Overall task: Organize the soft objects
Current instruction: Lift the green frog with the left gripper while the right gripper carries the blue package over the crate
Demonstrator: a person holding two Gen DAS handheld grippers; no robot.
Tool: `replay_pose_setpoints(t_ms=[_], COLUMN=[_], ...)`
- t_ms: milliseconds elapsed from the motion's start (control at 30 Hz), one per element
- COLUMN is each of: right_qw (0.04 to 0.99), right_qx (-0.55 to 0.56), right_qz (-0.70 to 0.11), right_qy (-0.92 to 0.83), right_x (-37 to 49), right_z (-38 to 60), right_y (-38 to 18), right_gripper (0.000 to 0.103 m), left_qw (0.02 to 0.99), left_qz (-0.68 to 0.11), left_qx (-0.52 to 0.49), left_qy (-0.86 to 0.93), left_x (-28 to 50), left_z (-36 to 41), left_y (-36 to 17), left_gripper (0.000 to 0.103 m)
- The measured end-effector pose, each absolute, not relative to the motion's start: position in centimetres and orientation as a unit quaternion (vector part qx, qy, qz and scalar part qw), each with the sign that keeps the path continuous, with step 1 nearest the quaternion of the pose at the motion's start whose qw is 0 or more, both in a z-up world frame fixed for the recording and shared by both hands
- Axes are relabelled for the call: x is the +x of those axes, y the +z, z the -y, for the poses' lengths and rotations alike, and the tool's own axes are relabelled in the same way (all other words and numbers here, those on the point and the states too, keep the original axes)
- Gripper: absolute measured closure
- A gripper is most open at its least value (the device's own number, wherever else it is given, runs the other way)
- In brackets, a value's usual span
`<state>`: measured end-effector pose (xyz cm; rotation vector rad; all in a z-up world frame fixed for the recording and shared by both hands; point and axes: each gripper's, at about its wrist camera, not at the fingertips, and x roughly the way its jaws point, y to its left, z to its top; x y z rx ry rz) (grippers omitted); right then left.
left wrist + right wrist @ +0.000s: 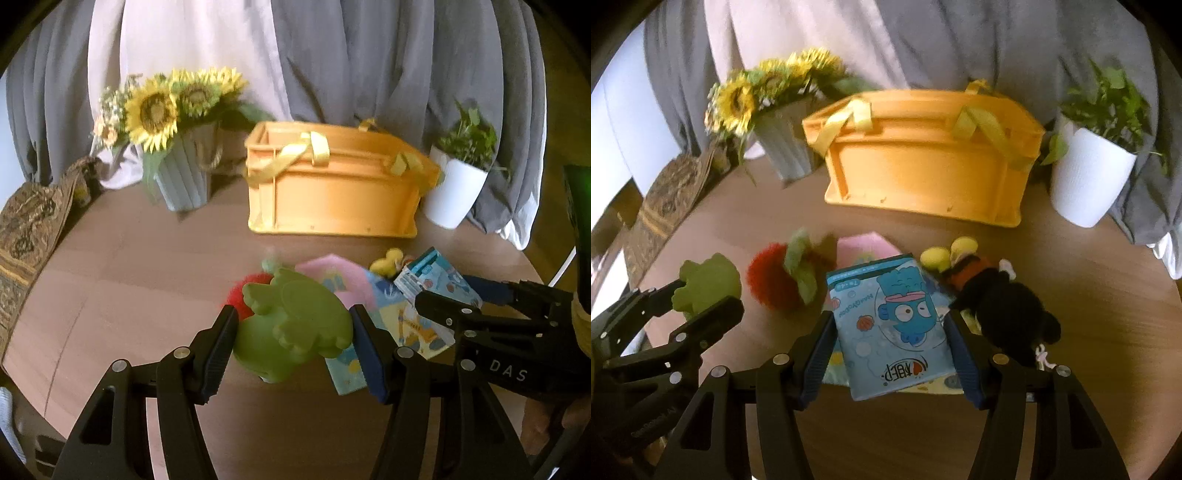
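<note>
Grip first: our left gripper (293,341) has its fingers clamped on a green toy (295,325), and our right gripper (892,350) has its fingers clamped on a blue tissue pack (894,325), both seemingly held above the surface (129,277) in front of the yellow crate (332,188). We judge the toy light and squashy, best held across its body as now. The pack looks soft and light too, and its wrapper may be slippery, so the side hold suits it. Its long axis runs away from us toward the crate, print upside down. A red plush (772,280) and a black plush (1008,306) lie on the surface.
</note>
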<state>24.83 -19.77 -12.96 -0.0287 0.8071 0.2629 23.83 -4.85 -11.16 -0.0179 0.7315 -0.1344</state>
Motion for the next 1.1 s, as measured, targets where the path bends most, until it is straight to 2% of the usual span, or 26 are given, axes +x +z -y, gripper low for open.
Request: replay_pose_setpoints(t_ms=[533, 1100], right_qw=[0.946, 0.969], right_qx=[0.024, 0.051], right_qz=[-0.314, -0.239], right_qy=[0.081, 0.028], right_x=[24.4, 25.9], right_z=[18.9, 19.5], right_y=[-7.1, -2.7], right_gripper=[0.042, 0.043], left_qw=[0.955, 0.965], left_qz=[-0.276, -0.215], left_qx=[0.000, 0.010], left_qy=[-0.110, -0.151], left_x=[25.8, 29.7], left_z=[3.4, 3.9], left_y=[-4.9, -1.1], left_gripper=[0.043, 0.043])
